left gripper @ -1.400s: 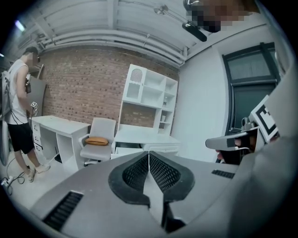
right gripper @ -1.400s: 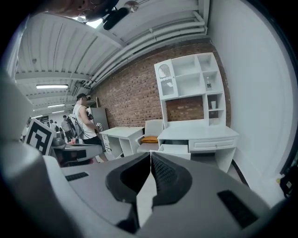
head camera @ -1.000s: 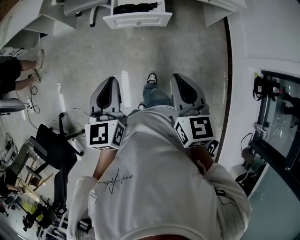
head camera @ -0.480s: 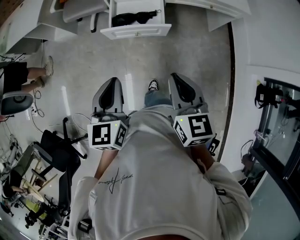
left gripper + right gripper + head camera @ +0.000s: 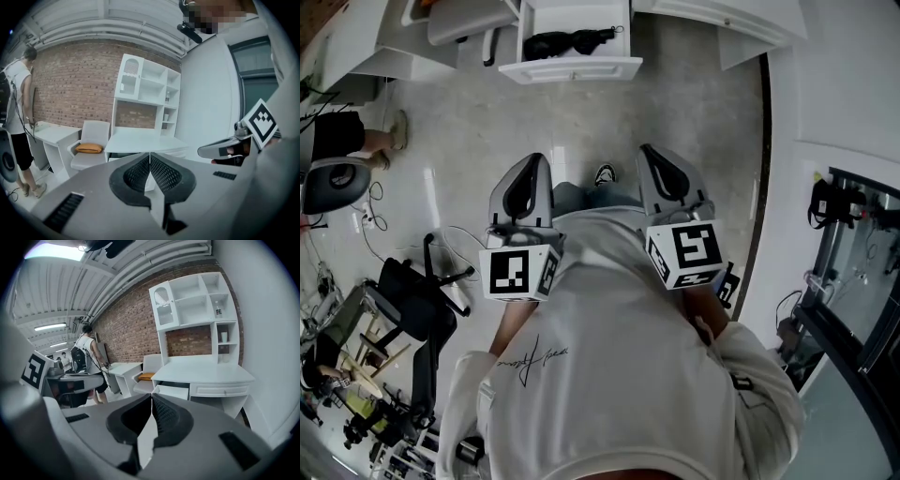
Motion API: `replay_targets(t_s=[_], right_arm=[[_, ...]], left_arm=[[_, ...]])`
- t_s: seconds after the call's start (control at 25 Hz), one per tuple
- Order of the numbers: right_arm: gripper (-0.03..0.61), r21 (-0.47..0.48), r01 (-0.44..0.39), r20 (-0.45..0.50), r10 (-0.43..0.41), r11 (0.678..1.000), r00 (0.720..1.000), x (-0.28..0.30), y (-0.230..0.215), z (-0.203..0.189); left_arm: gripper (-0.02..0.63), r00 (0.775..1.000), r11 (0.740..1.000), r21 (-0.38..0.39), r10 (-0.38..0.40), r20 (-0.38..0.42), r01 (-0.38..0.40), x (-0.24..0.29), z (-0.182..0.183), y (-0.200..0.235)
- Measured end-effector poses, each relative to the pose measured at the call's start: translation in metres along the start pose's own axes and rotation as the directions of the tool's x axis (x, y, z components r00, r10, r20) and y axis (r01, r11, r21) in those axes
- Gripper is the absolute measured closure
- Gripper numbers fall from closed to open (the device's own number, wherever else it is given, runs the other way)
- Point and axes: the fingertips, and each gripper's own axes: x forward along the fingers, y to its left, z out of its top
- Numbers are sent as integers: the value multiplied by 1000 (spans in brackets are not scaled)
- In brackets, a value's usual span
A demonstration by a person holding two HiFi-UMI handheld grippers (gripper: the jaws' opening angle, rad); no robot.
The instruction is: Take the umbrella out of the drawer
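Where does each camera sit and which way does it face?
Head view: on the person's head, facing steeply down at the floor and open drawer with umbrella; shows sweatshirt, left gripper, right gripper.
Left gripper view: on that gripper, facing the white desk; shows its shut jaws.
Right gripper view: likewise, shut jaws too.
Shared: both gripper views show the desk.

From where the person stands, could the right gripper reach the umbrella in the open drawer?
Probably not yet: the shut right gripper is far short of the umbrella. The drawer stands open with only floor between, so stepping closer should do.
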Motion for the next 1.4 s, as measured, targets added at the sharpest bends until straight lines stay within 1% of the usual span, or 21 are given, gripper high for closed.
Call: replay_targets(t_s=[0.16, 0.36, 0.56, 0.76, 0.88, 1.04, 1.24, 1.4], right_arm=[[554, -1, 6, -9, -7, 1000, 1000, 2, -6, 1], [554, -12, 32, -45, -33, 999, 998, 8, -15, -2], [554, -22, 37, -44, -38, 999, 998, 22, -18, 5], [554, -34, -1, -27, 0, 999, 1000, 40, -17, 20], [554, -27, -32, -6, 32, 999, 999, 52, -16, 30], [554, 6, -68, -7, 68, 998, 998, 74, -16, 43], [554, -10, -69, -10, 69, 998, 998, 109, -16, 64], [554, 2, -71, -8, 71, 997, 997, 140, -16, 83]], left_arm=[[597, 1000, 1000, -12, 12, 10, -12, 4, 5, 2], [597, 1000, 1000, -8, -18, 7, 18, 9, 3, -5], [597, 1000, 1000, -12, -18, 10, 18, 25, 8, 8], [597, 1000, 999, -30, -15, 7, 15, 49, 14, 22], [597, 1000, 1000, -24, -13, -2, 13, 63, 18, 29], [597, 1000, 1000, 0, 2, -17, -2, 84, 25, 49], [597, 1000, 1000, 5, -18, -25, 18, 113, 42, 74], [597, 999, 999, 13, -38, -36, 38, 137, 55, 98]])
